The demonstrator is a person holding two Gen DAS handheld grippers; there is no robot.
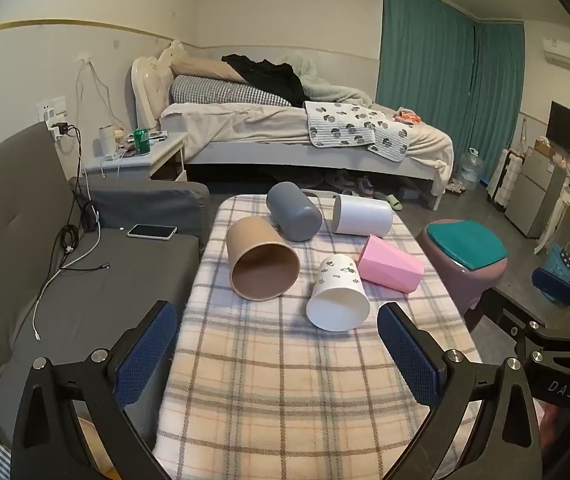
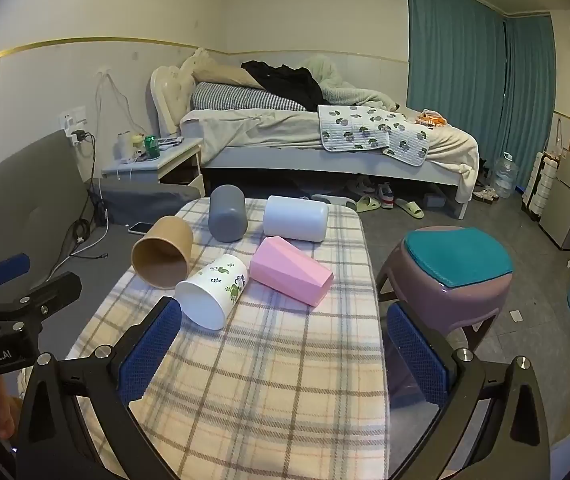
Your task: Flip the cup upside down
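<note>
**Five cups lying down, none flipped yet**

Both grippers are hovering over the near end of the plaid-covered table (image 1: 285,380), the left gripper (image 1: 277,356) and right gripper (image 2: 285,356) each spread wide with nothing in them. The cups are all lying on their sides: a tan paper cup (image 1: 263,258), a smooth grey one (image 1: 294,212), a plain white one (image 1: 362,216), a faceted pink one (image 1: 391,265), and the leaf-printed cup (image 1: 338,293) sitting closest. I'm guessing that's the first target. Pinching it lightly across the wall seems best, since thin paper will crumple, then rotating it rim-down onto the soft cloth.
</note>
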